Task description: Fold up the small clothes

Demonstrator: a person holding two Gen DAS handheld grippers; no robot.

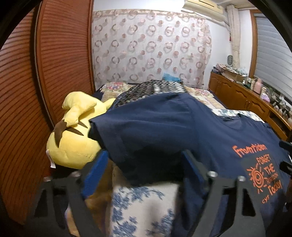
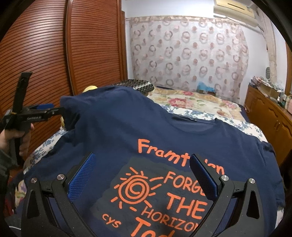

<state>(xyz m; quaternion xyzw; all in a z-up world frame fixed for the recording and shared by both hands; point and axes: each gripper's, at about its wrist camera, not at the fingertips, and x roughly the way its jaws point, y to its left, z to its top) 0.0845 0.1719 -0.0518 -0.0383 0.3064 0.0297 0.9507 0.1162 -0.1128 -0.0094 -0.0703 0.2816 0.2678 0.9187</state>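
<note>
The navy cotton T-shirt with orange lettering (image 2: 164, 127) lay spread print-up over the blue-flowered quilt (image 1: 144, 206) on the bed, its sleeve side raised. It looked light, limp and unslippery, best pinched at a sleeve hem or shoulder seam. The left gripper (image 2: 62, 111) appeared closed on the sleeve; the right gripper (image 2: 142, 175) hovered above the print, jaws wide.

To your far left you see a yellow plush toy (image 1: 73, 138) lying against the slatted wooden wardrobe doors (image 1: 54, 63). Ahead, a ring-patterned curtain (image 1: 151, 47) hangs behind the floral bedspread (image 2: 191, 102). On your right, a cluttered wooden cabinet (image 1: 242, 96) stands under an air conditioner (image 1: 204, 7).
</note>
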